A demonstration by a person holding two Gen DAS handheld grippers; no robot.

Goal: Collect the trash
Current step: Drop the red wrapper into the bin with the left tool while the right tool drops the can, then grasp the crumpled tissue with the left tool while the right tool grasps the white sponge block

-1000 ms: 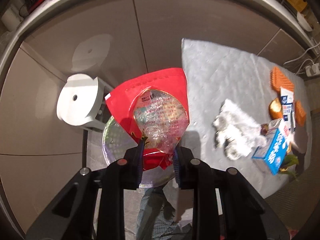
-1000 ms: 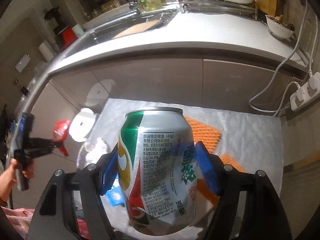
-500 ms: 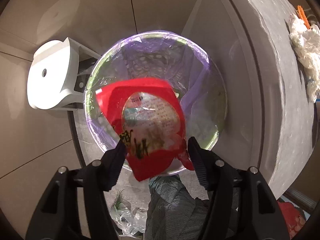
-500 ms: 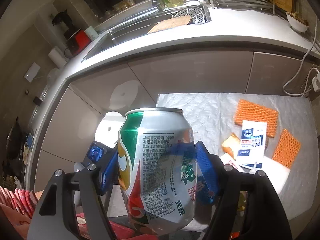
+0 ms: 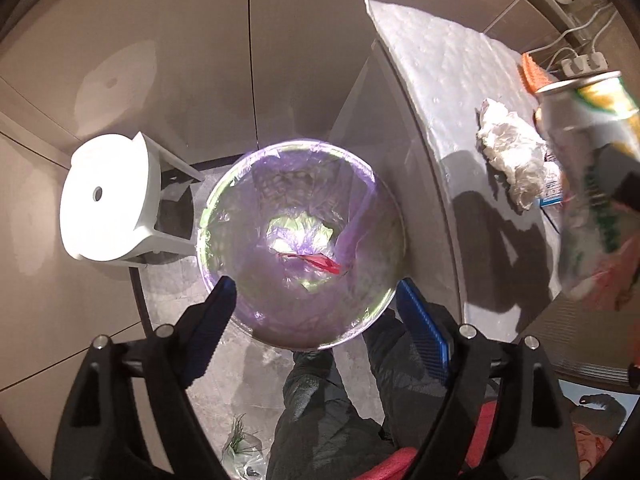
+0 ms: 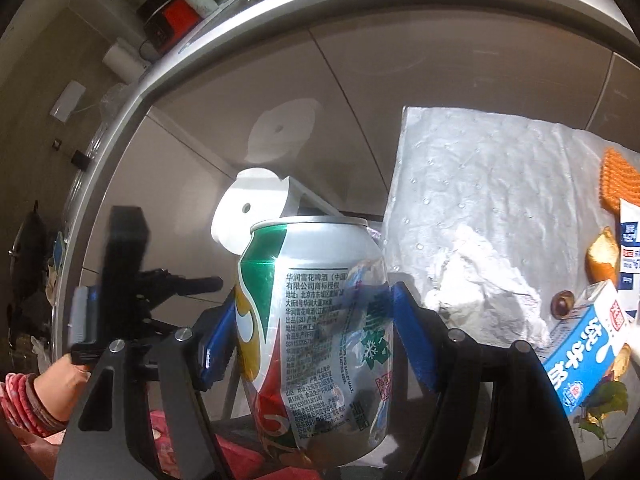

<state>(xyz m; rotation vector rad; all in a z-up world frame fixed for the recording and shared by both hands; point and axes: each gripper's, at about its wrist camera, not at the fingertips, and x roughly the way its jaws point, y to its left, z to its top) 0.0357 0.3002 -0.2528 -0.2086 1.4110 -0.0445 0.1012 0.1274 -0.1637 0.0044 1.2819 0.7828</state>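
The left tongs (image 5: 316, 308) are hanging wide apart above the bin (image 5: 372, 184), their blue pads framing its near rim with nothing between them. The bin is lined with a purple bag, and the red wrapper (image 5: 320, 262) is lying at the bottom of it, well below the tongs and apart from them. A white stool (image 5: 106, 204) is standing just beside the bin on the floor.

The right tongs (image 6: 310, 344) are gripping a can (image 6: 316, 332) by its sides, one pad pressing each flank; the can is standing upright between them, its rim facing up. In the left view the same can (image 5: 592, 184) is showing blurred at the right edge, above the worktop (image 5: 452, 64) and off to the side of the bin.

On the worktop's grey cover, crumpled tissue (image 6: 480, 280) is lying near the right tongs, with a blue carton (image 6: 588, 344) just beside it. An orange net (image 6: 618, 178), a piece of peel (image 6: 602, 258) and a chestnut (image 6: 562, 304) are sitting farther along. All of these are lying apart from both tongs.
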